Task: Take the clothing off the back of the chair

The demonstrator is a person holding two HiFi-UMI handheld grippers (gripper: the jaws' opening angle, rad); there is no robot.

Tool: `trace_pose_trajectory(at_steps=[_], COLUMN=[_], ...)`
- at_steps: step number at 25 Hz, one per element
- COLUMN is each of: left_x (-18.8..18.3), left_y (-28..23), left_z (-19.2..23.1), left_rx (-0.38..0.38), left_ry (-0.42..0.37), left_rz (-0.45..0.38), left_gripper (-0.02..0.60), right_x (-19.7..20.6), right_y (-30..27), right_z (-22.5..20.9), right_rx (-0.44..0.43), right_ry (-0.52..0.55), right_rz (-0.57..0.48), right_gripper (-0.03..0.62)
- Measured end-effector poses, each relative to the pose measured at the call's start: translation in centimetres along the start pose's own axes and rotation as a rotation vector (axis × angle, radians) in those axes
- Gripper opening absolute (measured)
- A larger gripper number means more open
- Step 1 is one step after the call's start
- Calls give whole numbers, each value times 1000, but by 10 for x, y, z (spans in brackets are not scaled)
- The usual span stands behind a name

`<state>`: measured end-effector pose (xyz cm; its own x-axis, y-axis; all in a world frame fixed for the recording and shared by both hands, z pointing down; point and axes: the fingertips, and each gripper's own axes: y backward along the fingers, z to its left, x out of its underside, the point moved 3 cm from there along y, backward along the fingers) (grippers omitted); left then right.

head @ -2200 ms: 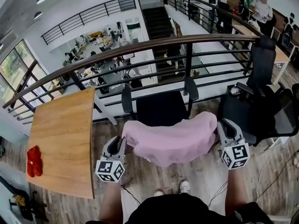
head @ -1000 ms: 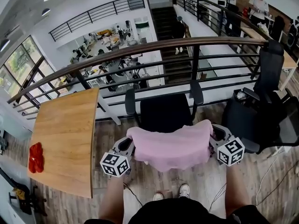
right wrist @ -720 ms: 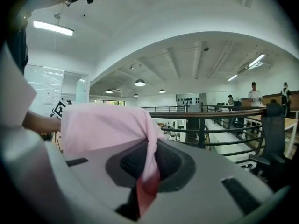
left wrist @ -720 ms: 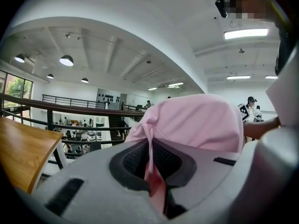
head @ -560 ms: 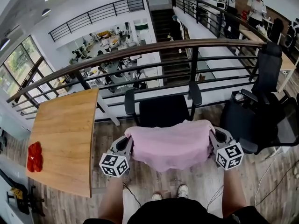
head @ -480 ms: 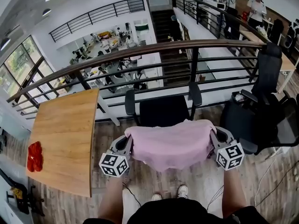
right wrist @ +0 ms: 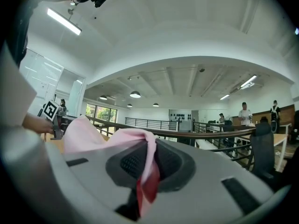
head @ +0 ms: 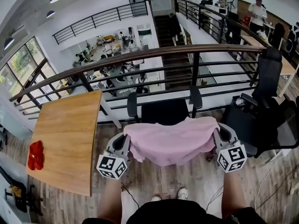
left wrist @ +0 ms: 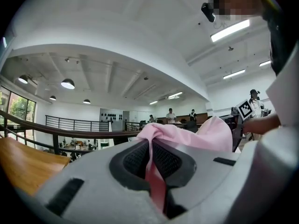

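You have the pale pink cloth garment point(head: 170, 141) stretched between both claws above the back of the black office chair with armrests point(head: 163, 112), right in front of your body. Your left gripper point(head: 126, 143) is pinched shut on the garment's left edge; in the left gripper view a fold of pink fabric runs down between the dark ribbed pads. Your right gripper point(head: 217, 135) is closed the same way on the right edge, with the fabric bunched and hanging through its jaws. The middle of the garment sags in a loose curve, and its lower hem hangs over the chair back, which it hides, so you cannot tell whether the cloth is clear of the chair or touching it. To your left, the light wooden table point(head: 65, 134) has its long edge just beside the left gripper, with a small red object point(head: 35, 155) lying near the table's far-left edge. To your right, a second black office chair point(head: 264, 111) stands close to the right gripper. Beyond the near chair runs the curved brown-topped metal railing point(head: 140, 55). Bare wood-plank floor point(head: 196, 181) lies open below the garment around your feet.
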<state>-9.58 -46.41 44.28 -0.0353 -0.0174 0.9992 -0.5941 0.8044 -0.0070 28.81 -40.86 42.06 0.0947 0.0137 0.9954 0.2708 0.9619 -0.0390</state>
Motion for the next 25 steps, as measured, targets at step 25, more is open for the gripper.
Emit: trace_pose_trajectory(at_steps=[25], left_x=[-97], left_y=[60], left_z=[-93], left_rx=[-85], left_ry=[-29], left_rz=[-275], left_gripper=[26], right_x=[-81], right_y=[69], right_z=[10], right_rx=[-154], right_ry=[110], right_rz=[-257], right_gripper=[38])
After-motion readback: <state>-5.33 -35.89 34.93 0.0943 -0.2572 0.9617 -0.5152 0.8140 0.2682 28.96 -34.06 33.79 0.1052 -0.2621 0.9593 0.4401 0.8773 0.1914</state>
